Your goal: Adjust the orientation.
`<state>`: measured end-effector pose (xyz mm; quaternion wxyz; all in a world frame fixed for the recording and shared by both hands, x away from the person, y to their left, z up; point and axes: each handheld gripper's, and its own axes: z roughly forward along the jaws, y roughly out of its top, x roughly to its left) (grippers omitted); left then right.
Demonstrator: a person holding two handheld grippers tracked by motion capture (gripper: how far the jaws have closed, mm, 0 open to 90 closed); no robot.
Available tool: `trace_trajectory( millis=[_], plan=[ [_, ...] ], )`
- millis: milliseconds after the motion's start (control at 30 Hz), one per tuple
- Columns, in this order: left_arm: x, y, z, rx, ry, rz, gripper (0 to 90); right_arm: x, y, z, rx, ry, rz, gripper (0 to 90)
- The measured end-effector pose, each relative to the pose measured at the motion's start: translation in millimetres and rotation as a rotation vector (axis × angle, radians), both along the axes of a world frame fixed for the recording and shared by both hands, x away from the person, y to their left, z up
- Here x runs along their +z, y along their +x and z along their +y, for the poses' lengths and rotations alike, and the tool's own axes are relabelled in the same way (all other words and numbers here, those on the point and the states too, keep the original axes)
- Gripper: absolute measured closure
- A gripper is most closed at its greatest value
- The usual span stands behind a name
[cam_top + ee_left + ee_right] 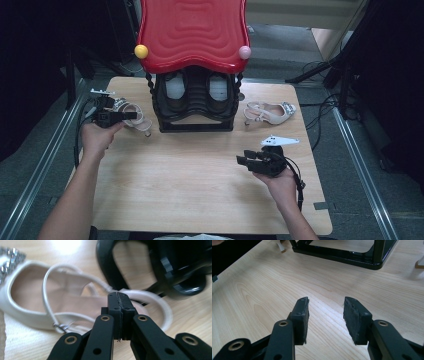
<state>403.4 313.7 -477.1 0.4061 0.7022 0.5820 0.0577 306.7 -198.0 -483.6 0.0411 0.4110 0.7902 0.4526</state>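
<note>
The left gripper [131, 115] has its fingers pressed together, seemingly on the heel strap of the pale sandal [37, 302] lying beside the black rack [196, 107]; a thin strap could slip free. The right gripper [325, 317] hovers over the surface [200, 175], half open, empty

The high view looks forward and down over the whole tabletop [200, 190] from above the person's side, while the left gripper view sits low and close to a sandal [50, 302] beside the black rack [160, 267], whose base [342, 255] the right gripper view faces from farther back.
</note>
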Motion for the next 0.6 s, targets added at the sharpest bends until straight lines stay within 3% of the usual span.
trace_trajectory(
  millis=[100, 233, 367, 533, 600],
  plan=[
    [-10.2, 0.2, -2.5, 0.000, 0.023, 0.021, 90.0, -1.0, 1.6, -0.4, -0.001, 0.001, 0.010, 56.5],
    [-12.8, -1.8, 1.5, 0.015, 0.021, 0.008, 90.0, -0.6, 1.3, -1.1, -0.001, 0.006, 0.009, 56.5],
    [-14.2, -4.1, 6.1, 0.030, 0.054, 0.011, 90.0, -0.6, 1.3, -2.2, -0.004, 0.006, 0.008, 56.2],
    [-17.2, -7.9, 16.4, 0.042, 0.020, 0.021, 90.0, -1.1, 1.9, -2.5, -0.005, 0.012, 0.016, 55.7],
    [-16.9, -8.6, 18.5, 0.041, 0.034, 0.019, 90.0, -1.6, 1.7, -2.0, -0.005, 0.013, 0.021, 55.3]
  ],
)
